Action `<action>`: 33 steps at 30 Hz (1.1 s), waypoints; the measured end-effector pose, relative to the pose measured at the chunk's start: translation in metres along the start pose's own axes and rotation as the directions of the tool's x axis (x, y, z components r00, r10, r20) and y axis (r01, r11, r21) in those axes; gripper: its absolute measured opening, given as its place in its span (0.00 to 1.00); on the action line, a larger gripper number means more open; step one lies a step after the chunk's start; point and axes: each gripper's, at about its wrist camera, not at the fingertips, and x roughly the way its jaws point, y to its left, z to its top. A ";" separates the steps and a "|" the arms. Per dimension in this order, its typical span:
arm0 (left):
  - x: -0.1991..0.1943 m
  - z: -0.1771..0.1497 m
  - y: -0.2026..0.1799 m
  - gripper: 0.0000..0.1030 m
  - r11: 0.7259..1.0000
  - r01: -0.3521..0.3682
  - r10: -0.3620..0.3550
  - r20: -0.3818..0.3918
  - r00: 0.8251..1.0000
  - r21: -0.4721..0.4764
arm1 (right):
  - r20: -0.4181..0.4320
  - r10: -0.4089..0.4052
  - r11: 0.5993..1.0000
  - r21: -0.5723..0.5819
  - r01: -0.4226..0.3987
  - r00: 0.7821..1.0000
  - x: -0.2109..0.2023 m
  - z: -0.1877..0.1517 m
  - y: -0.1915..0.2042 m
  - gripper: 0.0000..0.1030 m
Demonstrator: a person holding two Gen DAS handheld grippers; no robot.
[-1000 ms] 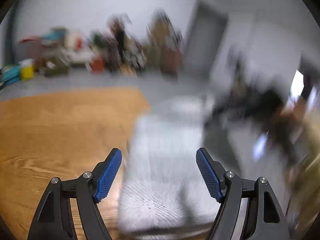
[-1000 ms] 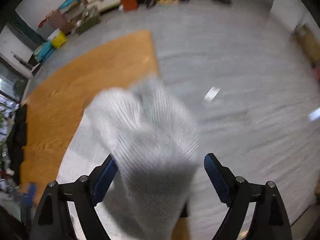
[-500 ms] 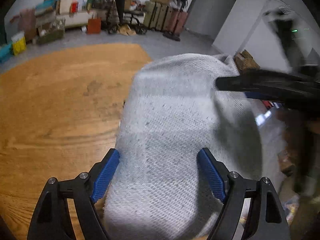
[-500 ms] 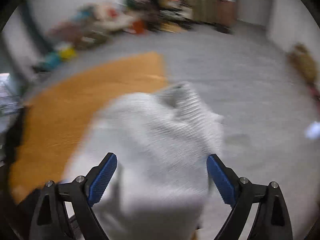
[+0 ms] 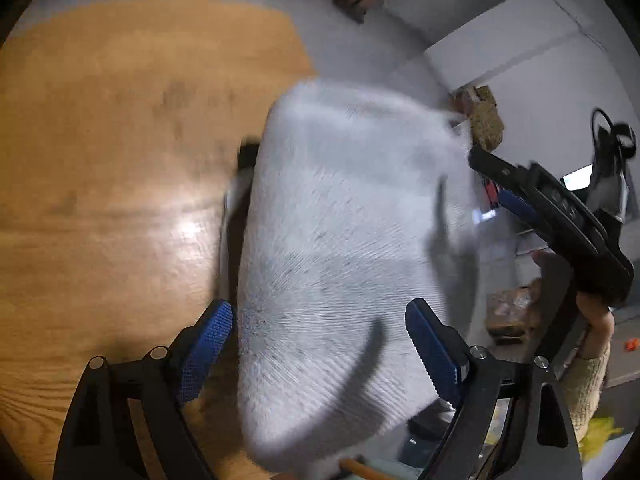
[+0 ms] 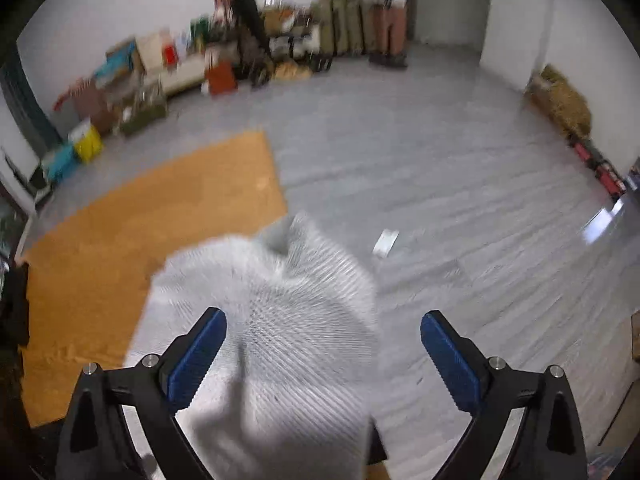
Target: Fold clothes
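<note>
Tabletop (image 5: 100, 160) of orange wood carries the grey knit garment (image 5: 340, 240) at its right edge, bunched. Left gripper (image 5: 318, 350) and right gripper (image 6: 322, 354) gape wide above it, gripping nothing. Judged mid-fold: next, pinch an edge.

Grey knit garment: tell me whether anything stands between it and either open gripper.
Nothing visible does. The grey knit garment lies directly between the blue pads of the left gripper and of the right gripper, both wide open. Whether any pad touches the cloth is unclear through the blur.
</note>
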 end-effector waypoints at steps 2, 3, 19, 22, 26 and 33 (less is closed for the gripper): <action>0.007 0.032 0.002 0.87 0.999 -0.031 0.031 0.014 0.999 0.044 | 0.032 0.046 0.999 -0.021 -0.045 0.998 -0.017 0.004 0.006 0.97; 0.006 0.030 0.007 0.87 0.996 -0.046 0.046 0.002 0.999 0.076 | 0.031 0.083 0.996 -0.042 -0.082 0.996 -0.026 0.004 0.004 0.96; 0.020 -0.007 0.022 0.87 0.999 -0.038 0.037 0.024 0.999 0.016 | -0.085 0.060 0.996 -0.061 -0.066 0.995 0.006 -0.020 0.032 0.83; -0.038 -0.012 0.001 0.87 0.997 -0.013 -0.004 0.218 0.976 0.074 | -0.018 0.119 0.991 -0.065 -0.120 0.993 -0.021 -0.008 0.038 0.83; -0.046 -0.019 -0.035 0.86 0.975 0.047 -0.083 0.160 0.984 0.219 | -0.085 0.167 0.984 -0.046 -0.171 0.982 0.004 0.005 0.050 0.82; 0.042 -0.032 -0.024 0.68 0.969 -0.126 0.136 -0.035 0.990 0.215 | -0.173 0.115 0.992 -0.037 -0.123 0.978 0.079 0.009 0.059 0.87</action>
